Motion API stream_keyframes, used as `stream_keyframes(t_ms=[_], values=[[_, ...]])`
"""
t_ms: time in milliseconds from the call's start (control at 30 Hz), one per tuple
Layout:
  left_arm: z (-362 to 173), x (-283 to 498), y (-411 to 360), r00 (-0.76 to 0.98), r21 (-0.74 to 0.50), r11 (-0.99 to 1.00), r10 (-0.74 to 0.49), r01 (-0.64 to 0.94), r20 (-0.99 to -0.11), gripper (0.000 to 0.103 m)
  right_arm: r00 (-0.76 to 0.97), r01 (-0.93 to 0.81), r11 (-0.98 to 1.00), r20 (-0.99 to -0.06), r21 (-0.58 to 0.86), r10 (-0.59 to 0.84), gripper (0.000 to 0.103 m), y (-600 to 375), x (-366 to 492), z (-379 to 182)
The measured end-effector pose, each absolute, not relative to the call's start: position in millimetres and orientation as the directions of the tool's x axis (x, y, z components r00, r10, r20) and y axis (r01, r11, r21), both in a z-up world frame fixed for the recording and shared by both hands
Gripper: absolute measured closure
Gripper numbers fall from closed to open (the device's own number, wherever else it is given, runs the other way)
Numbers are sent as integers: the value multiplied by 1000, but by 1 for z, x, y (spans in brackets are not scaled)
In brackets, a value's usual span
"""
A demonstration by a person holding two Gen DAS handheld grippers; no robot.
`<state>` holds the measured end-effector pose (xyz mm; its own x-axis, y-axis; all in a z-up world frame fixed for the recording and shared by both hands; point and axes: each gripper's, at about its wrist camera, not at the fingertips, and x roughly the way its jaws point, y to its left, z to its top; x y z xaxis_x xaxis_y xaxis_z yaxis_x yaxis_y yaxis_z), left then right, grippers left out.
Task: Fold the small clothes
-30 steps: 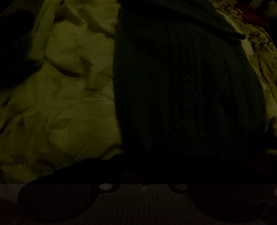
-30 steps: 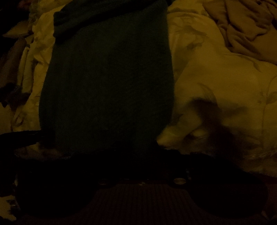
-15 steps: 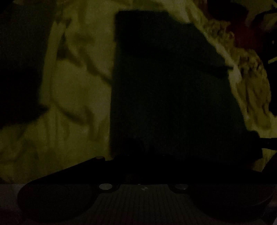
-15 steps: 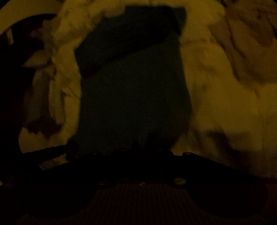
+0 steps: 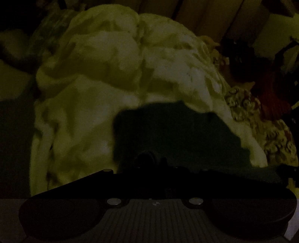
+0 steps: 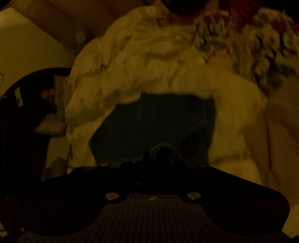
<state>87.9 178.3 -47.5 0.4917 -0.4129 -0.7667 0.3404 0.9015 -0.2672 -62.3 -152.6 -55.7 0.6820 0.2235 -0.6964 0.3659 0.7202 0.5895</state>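
A dark green knitted garment (image 5: 177, 134) lies on a rumpled white duvet (image 5: 104, 78); in the right wrist view the garment (image 6: 153, 121) fills the middle. My left gripper (image 5: 151, 158) has its dark fingers together at the garment's near edge, with knit bunched between them. My right gripper (image 6: 160, 153) is likewise shut on a bunch of the same edge. Both hold that edge raised off the duvet (image 6: 149, 61). The scene is very dark, and the pads themselves are hard to make out.
A flower-patterned blanket (image 5: 271, 130) borders the duvet on the right, with red cloth (image 5: 271, 97) beyond it; the blanket (image 6: 252, 43) also shows at the top right of the right wrist view. A dark rounded piece of furniture (image 6: 28, 93) stands at the left. Wall panels (image 5: 205, 15) rise behind.
Both grippers have risen and tilted up, carrying the garment's near edge. The garment looks much shorter in both views, and more of the duvet and the wall behind shows.
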Motion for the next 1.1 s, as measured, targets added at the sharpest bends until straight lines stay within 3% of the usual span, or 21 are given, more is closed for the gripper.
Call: stream_keyframes(t_ms=[833, 1000, 1100], values=[[-85, 175, 128, 478, -176, 933, -315, 313, -820, 28, 671, 473, 676, -728, 565, 139, 93, -195, 43, -112], [-87, 183, 132, 480, -197, 942, -310, 271, -821, 19, 662, 502, 660, -740, 558, 122, 92, -199, 49, -119], [-87, 187, 136, 483, -217, 945, -312, 243, -818, 10, 661, 537, 645, -746, 544, 79, 79, -204, 49, -121]])
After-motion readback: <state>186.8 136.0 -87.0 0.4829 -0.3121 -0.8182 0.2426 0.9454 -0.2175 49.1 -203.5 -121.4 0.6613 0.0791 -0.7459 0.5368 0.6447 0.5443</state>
